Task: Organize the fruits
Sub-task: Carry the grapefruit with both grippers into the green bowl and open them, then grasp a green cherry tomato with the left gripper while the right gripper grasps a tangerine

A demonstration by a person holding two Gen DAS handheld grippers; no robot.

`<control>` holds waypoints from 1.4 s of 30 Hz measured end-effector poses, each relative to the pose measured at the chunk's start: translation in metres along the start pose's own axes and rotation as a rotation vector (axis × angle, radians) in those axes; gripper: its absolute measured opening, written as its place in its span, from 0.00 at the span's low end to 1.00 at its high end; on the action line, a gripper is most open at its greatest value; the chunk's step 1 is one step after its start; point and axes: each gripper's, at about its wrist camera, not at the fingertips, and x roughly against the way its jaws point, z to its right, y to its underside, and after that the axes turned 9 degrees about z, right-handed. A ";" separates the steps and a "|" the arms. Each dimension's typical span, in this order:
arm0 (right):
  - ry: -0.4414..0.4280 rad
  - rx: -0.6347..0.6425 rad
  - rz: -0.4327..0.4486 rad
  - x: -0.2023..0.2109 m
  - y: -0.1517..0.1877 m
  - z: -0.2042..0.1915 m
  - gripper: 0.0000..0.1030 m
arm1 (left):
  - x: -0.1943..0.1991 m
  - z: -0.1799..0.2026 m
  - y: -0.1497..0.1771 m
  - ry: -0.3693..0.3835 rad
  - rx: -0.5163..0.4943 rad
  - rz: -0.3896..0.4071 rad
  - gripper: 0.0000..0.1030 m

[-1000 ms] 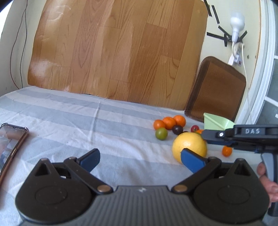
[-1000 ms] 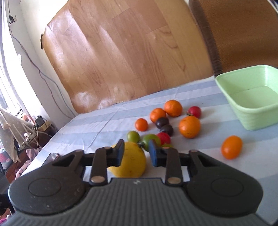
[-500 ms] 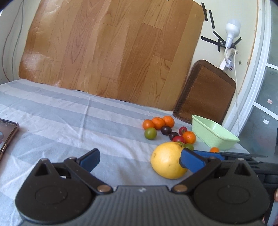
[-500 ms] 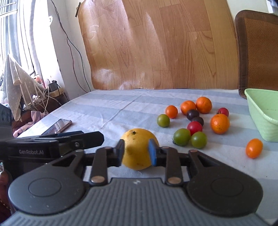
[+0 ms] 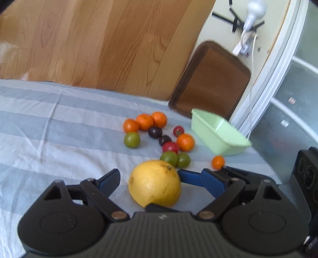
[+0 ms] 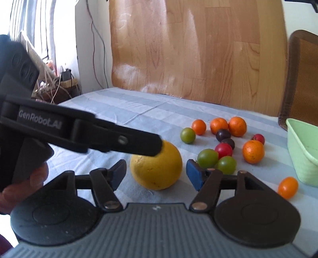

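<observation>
Grapefruit (image 5: 154,183), nearly round with no clear long axis, sits on the striped cloth (image 5: 59,139) near both grippers. Left gripper (image 5: 159,179) jaws are closing around it, not yet pressing; right gripper (image 6: 157,171) jaws are opening, clear of it.

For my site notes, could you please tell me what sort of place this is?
Probably a room in a home: a blue-striped cloth covers the surface, a bare white light bulb is taped to the wall, and cables clutter the window corner.
</observation>
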 end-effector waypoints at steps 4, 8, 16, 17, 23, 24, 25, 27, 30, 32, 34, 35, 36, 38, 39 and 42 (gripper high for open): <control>0.026 0.043 0.007 -0.009 0.005 -0.004 0.65 | -0.009 0.008 0.007 -0.071 -0.025 -0.030 0.63; 0.063 0.052 0.069 0.013 0.007 0.001 0.64 | -0.009 0.032 -0.003 -0.051 -0.049 -0.023 0.63; 0.331 0.086 0.231 0.062 -0.004 0.076 0.64 | -0.082 0.136 -0.047 0.079 -0.205 0.007 0.63; 0.356 0.081 0.238 0.066 -0.006 0.089 0.64 | -0.096 0.150 -0.052 0.101 -0.207 0.009 0.63; 0.464 0.019 0.199 0.071 -0.005 0.174 0.64 | -0.182 0.191 -0.062 0.161 -0.144 -0.072 0.63; 0.477 0.013 0.186 0.069 -0.003 0.182 0.64 | -0.193 0.195 -0.061 0.158 -0.142 -0.080 0.63; 0.487 0.006 0.177 0.068 -0.002 0.190 0.64 | -0.200 0.199 -0.058 0.154 -0.143 -0.081 0.63; 0.499 -0.012 0.178 0.065 0.002 0.199 0.64 | -0.211 0.205 -0.054 0.141 -0.151 -0.075 0.63; 0.509 -0.037 0.167 0.060 0.009 0.205 0.64 | -0.224 0.207 -0.049 0.122 -0.155 -0.087 0.63; 0.507 -0.046 0.154 0.057 0.014 0.206 0.65 | -0.228 0.206 -0.045 0.115 -0.153 -0.101 0.63; 0.506 -0.042 0.180 0.059 0.015 0.204 0.65 | -0.229 0.205 -0.042 0.115 -0.145 -0.102 0.64; 0.512 -0.038 0.194 0.060 0.016 0.203 0.66 | -0.227 0.205 -0.042 0.115 -0.142 -0.099 0.65; 0.513 -0.038 0.203 0.061 0.018 0.201 0.66 | -0.224 0.206 -0.042 0.114 -0.140 -0.093 0.65; 0.504 -0.048 0.221 0.065 0.020 0.196 0.66 | -0.211 0.205 -0.044 0.121 -0.139 -0.072 0.65; 0.497 -0.052 0.244 0.068 0.021 0.196 0.66 | -0.201 0.204 -0.047 0.128 -0.142 -0.053 0.65; 0.492 -0.071 0.292 0.076 0.024 0.193 0.65 | -0.154 0.188 -0.053 0.152 -0.152 0.024 0.68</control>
